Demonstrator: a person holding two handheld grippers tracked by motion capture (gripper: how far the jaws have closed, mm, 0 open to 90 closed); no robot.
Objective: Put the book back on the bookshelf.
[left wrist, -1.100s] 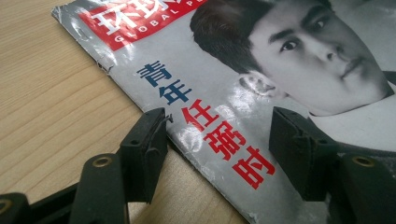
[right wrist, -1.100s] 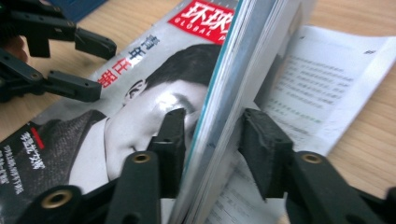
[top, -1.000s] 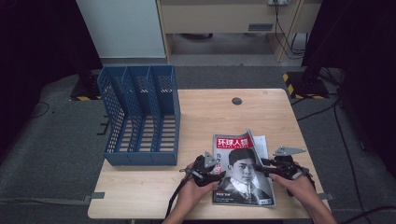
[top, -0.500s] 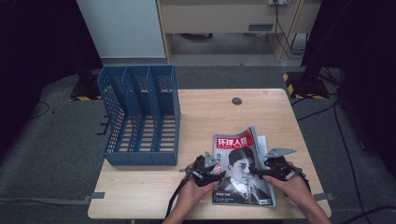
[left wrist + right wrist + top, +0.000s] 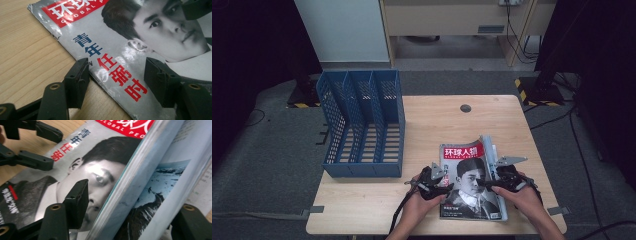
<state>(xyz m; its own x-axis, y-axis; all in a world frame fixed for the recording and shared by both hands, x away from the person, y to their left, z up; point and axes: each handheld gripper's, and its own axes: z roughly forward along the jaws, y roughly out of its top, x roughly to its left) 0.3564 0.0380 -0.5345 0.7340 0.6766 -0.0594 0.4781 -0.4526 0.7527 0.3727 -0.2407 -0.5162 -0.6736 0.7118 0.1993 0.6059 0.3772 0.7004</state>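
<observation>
A magazine (image 5: 468, 172) with a red title band and a black-and-white portrait lies flat on the wooden table (image 5: 432, 125), near its front edge. My left gripper (image 5: 443, 183) is open at the magazine's left edge. In the left gripper view (image 5: 117, 77) one jaw rests over the bare wood and the other over the cover (image 5: 120, 37). My right gripper (image 5: 486, 186) is open at the magazine's right side. In the right gripper view (image 5: 132, 212) the fanned, slightly raised page edges (image 5: 140, 182) run between its jaws. The left gripper (image 5: 32, 147) shows at that view's top left.
A blue mesh file rack (image 5: 362, 125) with three slots stands on the table's left half, its open side up. A small round dark grommet (image 5: 465, 108) sits near the far edge. Dark floor and cables surround the table.
The right gripper has shifted a little leftward onto the magazine's right edge. The left gripper and the magazine have stayed where they were.
</observation>
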